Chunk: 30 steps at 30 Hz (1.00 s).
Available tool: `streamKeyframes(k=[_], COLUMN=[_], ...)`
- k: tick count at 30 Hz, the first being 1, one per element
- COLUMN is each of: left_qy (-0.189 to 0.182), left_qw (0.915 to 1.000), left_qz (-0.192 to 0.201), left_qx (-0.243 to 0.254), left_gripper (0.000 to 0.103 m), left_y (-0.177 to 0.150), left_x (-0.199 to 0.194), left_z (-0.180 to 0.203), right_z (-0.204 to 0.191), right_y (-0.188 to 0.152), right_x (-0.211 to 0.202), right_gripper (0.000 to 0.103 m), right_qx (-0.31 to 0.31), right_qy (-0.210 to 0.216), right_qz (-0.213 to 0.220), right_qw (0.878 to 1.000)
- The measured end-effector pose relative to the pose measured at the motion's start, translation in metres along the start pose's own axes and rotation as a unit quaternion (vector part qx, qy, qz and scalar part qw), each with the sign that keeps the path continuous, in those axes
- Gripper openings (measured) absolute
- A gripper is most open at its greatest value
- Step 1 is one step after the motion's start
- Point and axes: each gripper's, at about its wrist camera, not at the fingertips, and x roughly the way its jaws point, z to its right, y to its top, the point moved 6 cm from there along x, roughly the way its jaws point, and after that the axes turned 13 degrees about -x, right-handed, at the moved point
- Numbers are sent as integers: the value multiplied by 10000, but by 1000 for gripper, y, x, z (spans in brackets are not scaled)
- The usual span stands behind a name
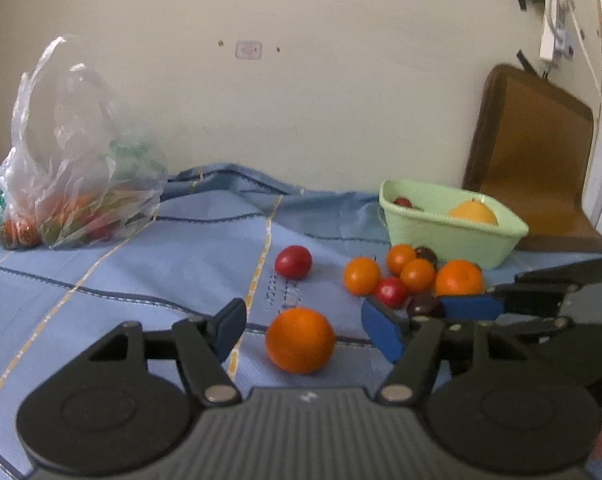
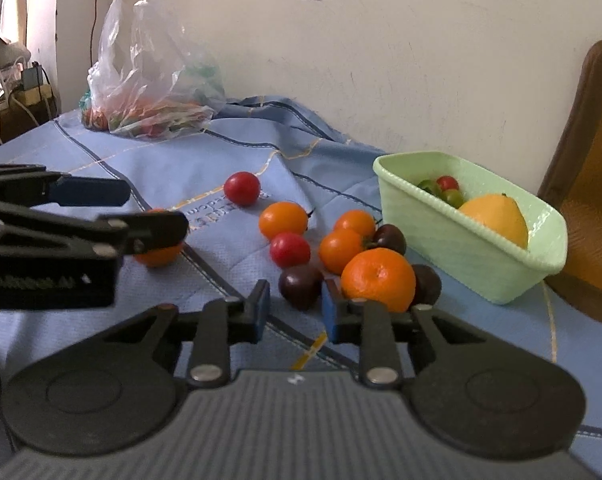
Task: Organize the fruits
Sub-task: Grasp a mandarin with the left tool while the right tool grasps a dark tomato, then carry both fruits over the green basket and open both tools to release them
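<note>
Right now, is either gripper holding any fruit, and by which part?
Nothing is held. The left gripper is open around the lone orange on the cloth, not clamped. The right gripper is open and empty, just short of a dark plum.

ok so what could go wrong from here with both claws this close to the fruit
1. The left claw is open around a lone orange; being round, it could roll off across the cloth if nudged.
2. The right claw, open, sits beside a dark plum in a tight cluster; closing may scatter neighbours.
</note>
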Motion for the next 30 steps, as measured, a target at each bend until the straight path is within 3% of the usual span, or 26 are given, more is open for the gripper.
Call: streamKeyframes(k=[6,10,14,18,21,27,30], left_qy=[49,-359,-331,-751,-929,-1357,-1529], left_qw=[9979,9959,9973,9917,9904,9861,9827], left_qz=[-397,-518,-454,-516,-411,-314,-529], left_qx=[-500,-650,-477,-907,-940,-902,-901], left_gripper=[63,39,38,38,38,39,39], left_y=[0,-2,-4,2,19,77,94], left_x=[11,12,9,7,9,42,77], left_z=[-15,-17,-10,-10,-1,46,77], right_z=[-2,-3,-5,2,15,74,113], right_y=[0,0,-1,-2,3,16,14], right_x=[-1,-6,-19,-29,-35,-36,-30], right_gripper=[24,23,23,23,23,23,23], right_qx=[-11,7,78,204,306,526,848], right_qy=[22,58,54,-56,-232,-868,-1171], right_qz=[15,90,305,547,767,1062,1091], right_qw=[10000,9999,9995,9983,9963,9891,9835])
